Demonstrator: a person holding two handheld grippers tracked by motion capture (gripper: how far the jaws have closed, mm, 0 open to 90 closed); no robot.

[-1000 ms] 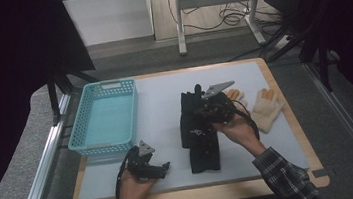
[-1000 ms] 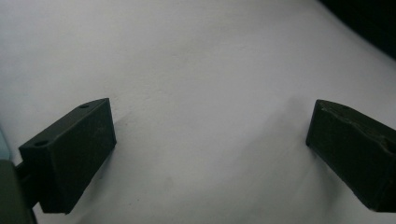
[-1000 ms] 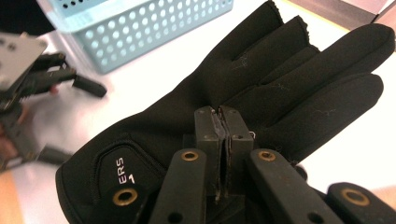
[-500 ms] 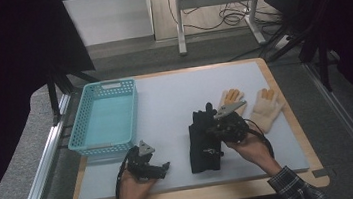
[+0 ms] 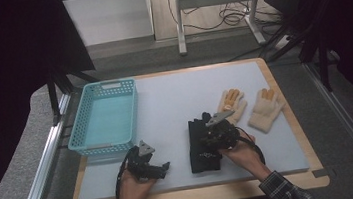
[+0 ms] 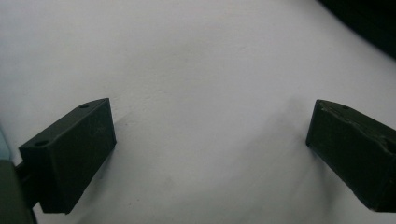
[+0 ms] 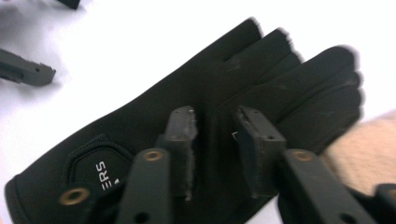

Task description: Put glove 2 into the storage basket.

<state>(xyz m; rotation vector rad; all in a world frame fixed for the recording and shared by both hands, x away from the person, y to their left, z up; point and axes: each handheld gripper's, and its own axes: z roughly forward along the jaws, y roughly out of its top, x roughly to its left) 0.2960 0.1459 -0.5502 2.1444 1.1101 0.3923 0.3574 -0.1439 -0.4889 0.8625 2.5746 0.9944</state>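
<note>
A black glove [image 5: 203, 149] lies on the pale mat near the front edge, its fingers pointing away from the person. In the right gripper view the black glove [image 7: 140, 126] has white lettering on its cuff. My right gripper [image 5: 208, 132] is down on the glove; its jaws stand close together with a fold of glove fabric between them [image 7: 217, 121]. My left gripper [image 5: 148, 167] rests on the mat left of the glove, apart from it. It is open [image 6: 210, 154], with only bare mat between its widely spread jaws.
A teal basket [image 5: 85, 146] stands empty at the left of the table. Two tan gloves [image 5: 231, 104] [image 5: 265, 110] lie right of the black glove, and the nearer one almost touches it. The wooden table edge [image 5: 200, 195] runs along the front.
My right gripper has drawn back toward the person, and the black glove has come with it toward the front edge. The left gripper has stayed put.
</note>
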